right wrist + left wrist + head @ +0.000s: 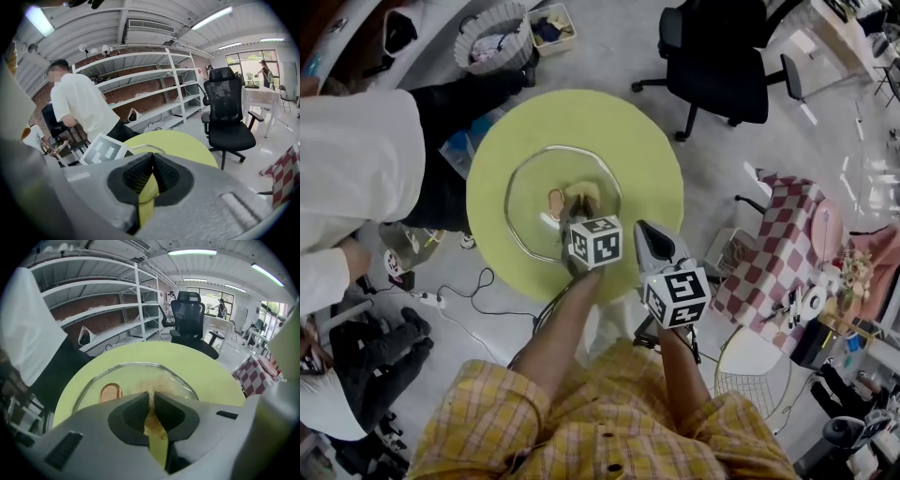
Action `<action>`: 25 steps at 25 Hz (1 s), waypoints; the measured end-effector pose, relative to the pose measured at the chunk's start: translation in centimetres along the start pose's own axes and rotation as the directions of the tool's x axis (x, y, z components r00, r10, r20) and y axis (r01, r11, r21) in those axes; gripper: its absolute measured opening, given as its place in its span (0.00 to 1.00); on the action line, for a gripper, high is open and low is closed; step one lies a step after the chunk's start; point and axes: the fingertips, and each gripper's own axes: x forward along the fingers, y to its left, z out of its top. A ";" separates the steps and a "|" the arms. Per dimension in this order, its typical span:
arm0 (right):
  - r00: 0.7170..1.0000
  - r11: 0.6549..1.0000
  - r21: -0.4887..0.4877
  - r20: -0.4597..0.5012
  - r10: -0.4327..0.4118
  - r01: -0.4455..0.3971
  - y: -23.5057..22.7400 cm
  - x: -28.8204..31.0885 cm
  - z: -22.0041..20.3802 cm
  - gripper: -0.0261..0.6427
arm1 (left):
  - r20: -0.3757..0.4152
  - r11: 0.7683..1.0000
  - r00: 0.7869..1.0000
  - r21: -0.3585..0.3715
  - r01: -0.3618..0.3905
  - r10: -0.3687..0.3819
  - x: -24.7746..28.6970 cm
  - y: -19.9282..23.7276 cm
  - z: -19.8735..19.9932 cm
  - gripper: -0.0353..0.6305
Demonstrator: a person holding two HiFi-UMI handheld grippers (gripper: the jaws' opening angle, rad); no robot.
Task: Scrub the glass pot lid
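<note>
The glass pot lid lies flat on the round yellow-green table; its copper-coloured handle sits near the middle. My left gripper reaches over the lid, shut on a tan scrubbing pad that rests on the glass. In the left gripper view the lid's rim and the handle lie just beyond the left gripper, with the fuzzy scrubbing pad pinched at the tips. My right gripper hovers at the table's near right edge, shut and holding nothing; the right gripper looks across the table.
A person in a white shirt stands at the table's left side. A black office chair is behind the table, a basket at the far left, a checked-cloth table at the right. Cables lie on the floor.
</note>
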 end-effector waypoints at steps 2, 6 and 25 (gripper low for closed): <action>1.000 1.000 0.001 0.001 -0.001 0.001 0.0 0.1 0.0 0.04 | -0.001 1.000 1.000 0.010 0.011 -0.011 0.2 -0.2 0.2 0.11; 1.000 1.000 0.009 0.005 -0.002 0.002 -0.1 0.0 0.1 0.04 | -0.016 0.999 0.999 -0.012 0.039 -0.039 0.4 -0.7 0.4 0.11; 1.000 1.000 0.008 0.025 0.001 -0.001 0.0 -0.2 1.1 0.04 | -0.059 0.973 0.978 0.101 0.206 -0.200 0.1 -3.7 -0.6 0.11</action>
